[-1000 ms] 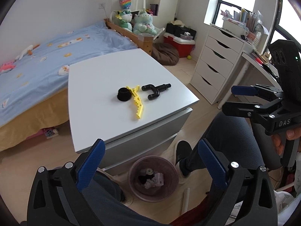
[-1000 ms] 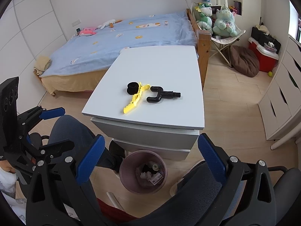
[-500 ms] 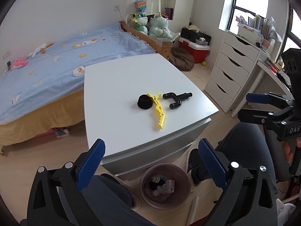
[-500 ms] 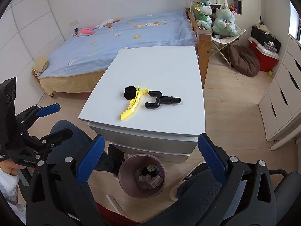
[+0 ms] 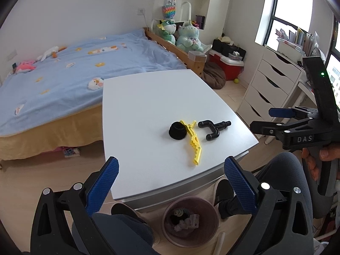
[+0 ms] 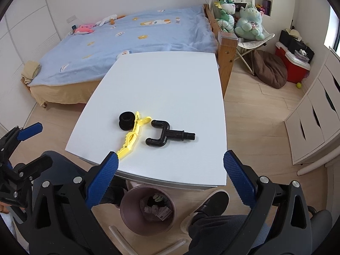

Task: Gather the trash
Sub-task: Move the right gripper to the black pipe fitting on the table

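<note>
1. A white surface stands beside a bed with a blue cover; it serves as the landmark here.
2. Three things lie near the front edge of the surface: a black ring-shaped piece, a yellow clip and a black U-shaped pipe fitting.
3. The yellow clip lies between the other two. Its upper end touches the black ring-shaped piece, and the black U-shaped pipe fitting lies just beside it on the other side, apart from it.
4. A round pinkish bin stands on the wooden floor below the front edge of the surface, with crumpled scraps inside.
5. The left gripper hangs in front of the surface, over its near left corner. Its jaws are spread wide and carry nothing.
6. The right gripper hangs over the front edge of the surface, with the bin showing between its blue pads. Its jaws are also spread wide and bare.
7. In the left wrist view the right gripper appears off the right side of the surface, held by a hand.
8. A person's dark-trousered legs and black shoes sit on either side of the bin, in front of the surface.
</note>
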{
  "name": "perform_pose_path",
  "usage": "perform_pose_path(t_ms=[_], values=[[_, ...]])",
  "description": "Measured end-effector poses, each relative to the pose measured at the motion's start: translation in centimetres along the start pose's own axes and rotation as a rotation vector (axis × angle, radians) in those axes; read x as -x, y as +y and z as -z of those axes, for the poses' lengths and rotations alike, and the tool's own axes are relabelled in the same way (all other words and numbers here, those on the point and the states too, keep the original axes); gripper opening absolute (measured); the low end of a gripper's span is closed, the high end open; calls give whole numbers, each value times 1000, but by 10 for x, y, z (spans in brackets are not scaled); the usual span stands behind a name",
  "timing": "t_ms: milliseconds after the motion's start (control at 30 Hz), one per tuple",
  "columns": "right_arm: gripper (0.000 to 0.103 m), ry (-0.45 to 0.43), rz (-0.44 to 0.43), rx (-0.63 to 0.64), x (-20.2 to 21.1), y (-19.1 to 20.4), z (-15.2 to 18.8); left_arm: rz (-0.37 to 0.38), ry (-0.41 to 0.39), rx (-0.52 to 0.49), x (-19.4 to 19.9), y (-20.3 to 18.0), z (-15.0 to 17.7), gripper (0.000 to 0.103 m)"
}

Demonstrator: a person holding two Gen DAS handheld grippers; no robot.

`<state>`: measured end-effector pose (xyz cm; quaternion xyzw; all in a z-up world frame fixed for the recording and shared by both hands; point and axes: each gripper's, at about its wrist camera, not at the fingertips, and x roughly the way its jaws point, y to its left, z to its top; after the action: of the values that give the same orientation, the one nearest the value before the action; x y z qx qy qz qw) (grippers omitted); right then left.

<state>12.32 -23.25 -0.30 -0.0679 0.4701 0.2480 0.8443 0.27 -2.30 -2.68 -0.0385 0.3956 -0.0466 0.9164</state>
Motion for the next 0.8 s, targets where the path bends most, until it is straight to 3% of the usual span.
perform_pose_path(t_ms=[800], values=[[97,173,107,-83,-112,-15,-31,-19,25,50,-10,16,7,95]])
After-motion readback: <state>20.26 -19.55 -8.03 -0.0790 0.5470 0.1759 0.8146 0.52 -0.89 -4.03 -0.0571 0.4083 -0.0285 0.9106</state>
